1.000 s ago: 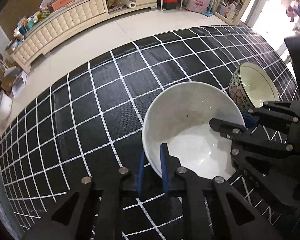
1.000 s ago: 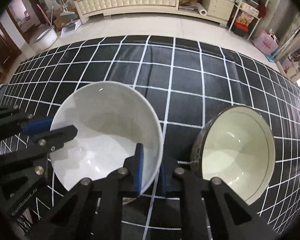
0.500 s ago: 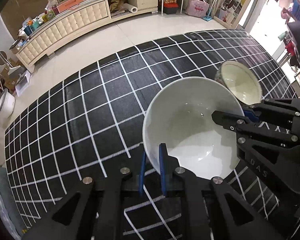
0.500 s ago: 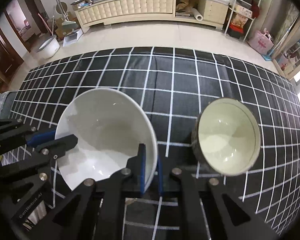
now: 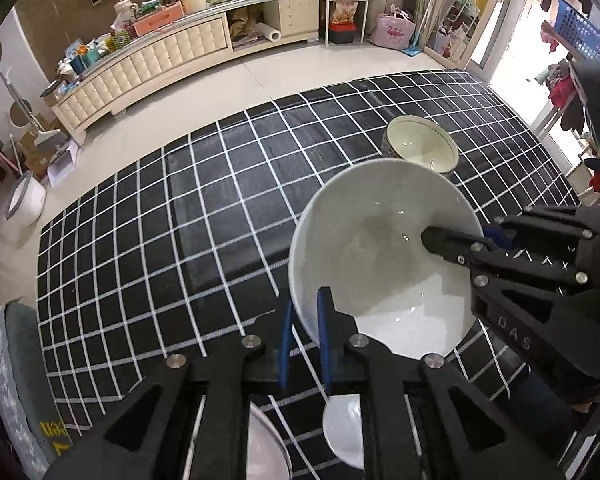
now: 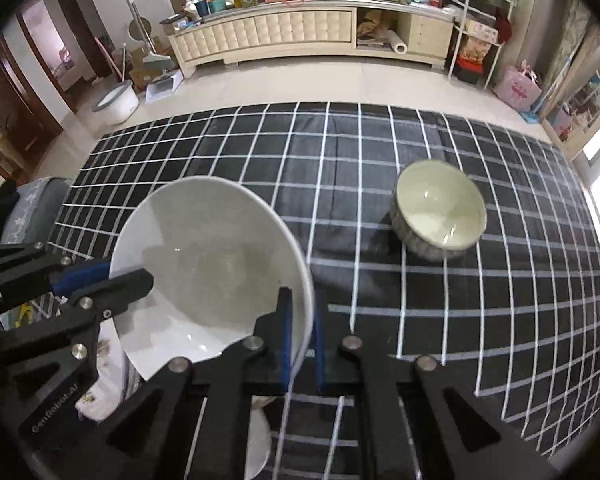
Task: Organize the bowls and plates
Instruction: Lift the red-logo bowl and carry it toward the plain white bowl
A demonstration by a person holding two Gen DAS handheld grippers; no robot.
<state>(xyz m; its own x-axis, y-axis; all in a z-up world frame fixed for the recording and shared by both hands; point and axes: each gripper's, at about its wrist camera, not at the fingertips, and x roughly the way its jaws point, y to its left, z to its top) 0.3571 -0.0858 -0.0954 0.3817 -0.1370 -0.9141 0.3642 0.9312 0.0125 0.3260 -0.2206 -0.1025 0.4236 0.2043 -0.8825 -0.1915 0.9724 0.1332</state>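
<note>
Now both grippers, left gripper [image 5: 305,316] and right gripper [image 6: 300,320], pinch the white bowl [image 5: 380,248] rim

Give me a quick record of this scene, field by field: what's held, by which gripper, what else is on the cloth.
held item: white bowl, lifted off the cloth
left gripper: shut on the bowl's near rim
right gripper: shut on the opposite rim
surface: black checked cloth
other dish: patterned bowl, upright on the cloth, apart from the held bowl
below grippers: white dish, partly hidden
</note>
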